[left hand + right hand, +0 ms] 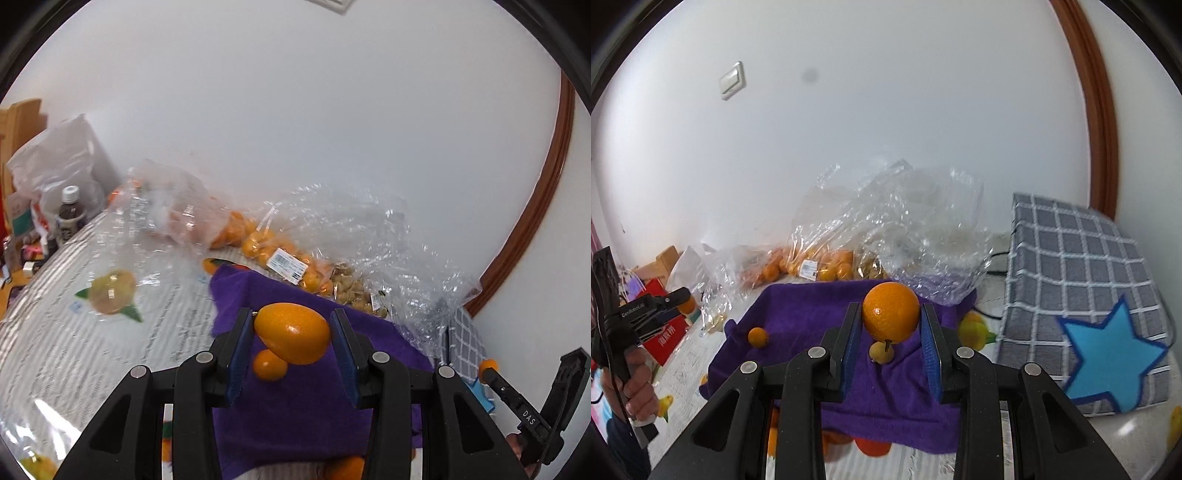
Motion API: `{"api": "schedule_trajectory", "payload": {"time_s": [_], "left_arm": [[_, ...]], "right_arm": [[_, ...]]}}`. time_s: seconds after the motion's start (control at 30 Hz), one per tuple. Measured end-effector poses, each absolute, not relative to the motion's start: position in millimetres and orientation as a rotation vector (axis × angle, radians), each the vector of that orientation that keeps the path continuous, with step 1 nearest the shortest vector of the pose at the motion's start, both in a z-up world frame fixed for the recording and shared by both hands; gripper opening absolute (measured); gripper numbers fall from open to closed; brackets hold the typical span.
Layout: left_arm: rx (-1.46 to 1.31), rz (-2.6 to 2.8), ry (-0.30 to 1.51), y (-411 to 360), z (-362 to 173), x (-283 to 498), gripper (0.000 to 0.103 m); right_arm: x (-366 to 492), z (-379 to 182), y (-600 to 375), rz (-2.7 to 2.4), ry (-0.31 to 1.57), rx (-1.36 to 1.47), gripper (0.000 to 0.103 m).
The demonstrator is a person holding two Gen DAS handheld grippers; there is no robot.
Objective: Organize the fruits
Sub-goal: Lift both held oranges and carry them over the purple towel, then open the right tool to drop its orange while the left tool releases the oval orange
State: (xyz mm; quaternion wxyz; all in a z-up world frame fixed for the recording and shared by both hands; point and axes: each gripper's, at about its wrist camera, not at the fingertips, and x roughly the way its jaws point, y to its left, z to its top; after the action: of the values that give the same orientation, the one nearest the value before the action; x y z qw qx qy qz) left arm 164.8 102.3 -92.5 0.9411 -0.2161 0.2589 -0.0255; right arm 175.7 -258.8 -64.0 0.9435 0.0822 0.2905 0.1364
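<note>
Taking the purple cloth as the marker and going left to right: the left gripper holds an egg-shaped orange fruit above the cloth, jaws clamped on its two ends, with a smaller fruit lying on the cloth beneath. I judge each piece is being carried over for sorting. The right gripper pinches a round orange between its pads, stem down, over a small yellowish fruit on the cloth. Behind the cloth, clear bags of oranges lean at the white wall. Right of it sits a grey checked cushion. Underneath lies a fruit-printed tablecloth.
</note>
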Motion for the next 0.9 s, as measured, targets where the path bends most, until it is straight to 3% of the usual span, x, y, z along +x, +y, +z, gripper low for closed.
{"api": "schedule_trajectory", "payload": {"time_s": [0.27,0.9], "left_arm": [[-0.430,-0.105,0.588,83.3,-135.1,185.0,0.040],[-0.427,-0.148,0.727,73.2,-158.8,196.5,0.040]], "right_arm": [[210.0,-122.1,-237.2,0.290,0.753,0.115,0.031],[219.1,-149.9,-220.9,0.268,0.840,0.025,0.031]]}}
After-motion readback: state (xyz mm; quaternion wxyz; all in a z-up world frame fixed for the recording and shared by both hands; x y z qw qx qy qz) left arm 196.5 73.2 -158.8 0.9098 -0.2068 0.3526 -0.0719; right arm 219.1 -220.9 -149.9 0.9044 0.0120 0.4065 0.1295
